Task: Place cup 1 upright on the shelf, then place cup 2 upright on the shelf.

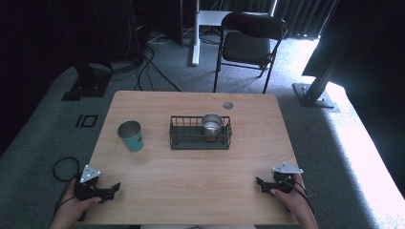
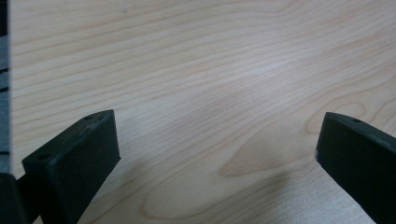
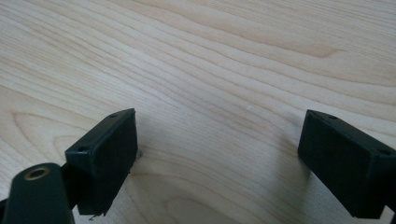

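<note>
Beside the wire basket [image 1: 200,138], teal cup [image 1: 131,135] stands upright, mouth up

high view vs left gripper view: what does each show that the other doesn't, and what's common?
High view alone: the teal metal cup, the dark wire basket holding a silver metal cup, a black folding chair, and the right gripper, jaws apart. Left gripper view alone: a close look between the left gripper jaws, wide apart with nothing between them. Shared: the light wooden table and the left gripper itself.
</note>
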`<state>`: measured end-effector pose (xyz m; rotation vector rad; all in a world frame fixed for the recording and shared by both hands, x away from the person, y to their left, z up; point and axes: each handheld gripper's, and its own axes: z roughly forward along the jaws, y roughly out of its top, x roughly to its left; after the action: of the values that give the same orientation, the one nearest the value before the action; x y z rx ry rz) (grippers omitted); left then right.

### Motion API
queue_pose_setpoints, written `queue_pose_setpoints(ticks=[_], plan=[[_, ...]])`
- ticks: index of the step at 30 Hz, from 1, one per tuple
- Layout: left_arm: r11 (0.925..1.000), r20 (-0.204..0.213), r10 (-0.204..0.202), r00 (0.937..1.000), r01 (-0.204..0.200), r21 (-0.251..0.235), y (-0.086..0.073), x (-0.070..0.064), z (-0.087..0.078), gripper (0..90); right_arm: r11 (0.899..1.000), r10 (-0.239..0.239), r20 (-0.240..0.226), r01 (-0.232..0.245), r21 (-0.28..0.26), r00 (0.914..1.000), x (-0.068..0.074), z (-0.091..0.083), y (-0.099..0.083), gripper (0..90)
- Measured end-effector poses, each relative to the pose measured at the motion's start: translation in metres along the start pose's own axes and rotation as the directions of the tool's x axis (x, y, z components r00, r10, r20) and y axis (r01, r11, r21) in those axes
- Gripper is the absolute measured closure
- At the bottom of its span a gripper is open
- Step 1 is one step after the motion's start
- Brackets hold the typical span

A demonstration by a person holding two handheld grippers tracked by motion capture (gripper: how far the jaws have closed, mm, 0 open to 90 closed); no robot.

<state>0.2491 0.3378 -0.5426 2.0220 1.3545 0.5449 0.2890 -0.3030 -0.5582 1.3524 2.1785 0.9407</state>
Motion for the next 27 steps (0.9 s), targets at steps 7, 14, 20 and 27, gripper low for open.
queue_pose_setpoints(ticks=[7, 14, 20, 27], plan=[[0.9998, -0.014, -0.018, 0.9997, 0.018, -0.004, 0.007, 0.001, -0.002, 0.4, 1.0, 0.0, 0.0, 0.0, 0.0, 1.0, 0.0, 0.0, 0.0, 11.5], [0.9976, -0.017, -0.061, 0.998, 0.06, -0.034, 0.016, 0.003, 0.003, 0.4, 1.0, 0.0, -0.001, 0.0, 0.0, 1.0, 0.0, 0.0, 0.0, 11.5], [0.9964, -0.037, -0.071, 0.9968, 0.069, -0.048, 0.023, 0.004, 0.006, 0.4, 1.0, -0.002, -0.001, 0.002, 0.0, 1.0, 0.0, 0.0, 0.0, 11.5], [0.9945, -0.041, -0.086, 0.9954, 0.083, -0.064, 0.028, 0.004, 0.008, 0.4, 1.0, -0.002, -0.001, 0.002, 0.0, 1.0, 0.0, 0.0, 0.0, 11.4]])
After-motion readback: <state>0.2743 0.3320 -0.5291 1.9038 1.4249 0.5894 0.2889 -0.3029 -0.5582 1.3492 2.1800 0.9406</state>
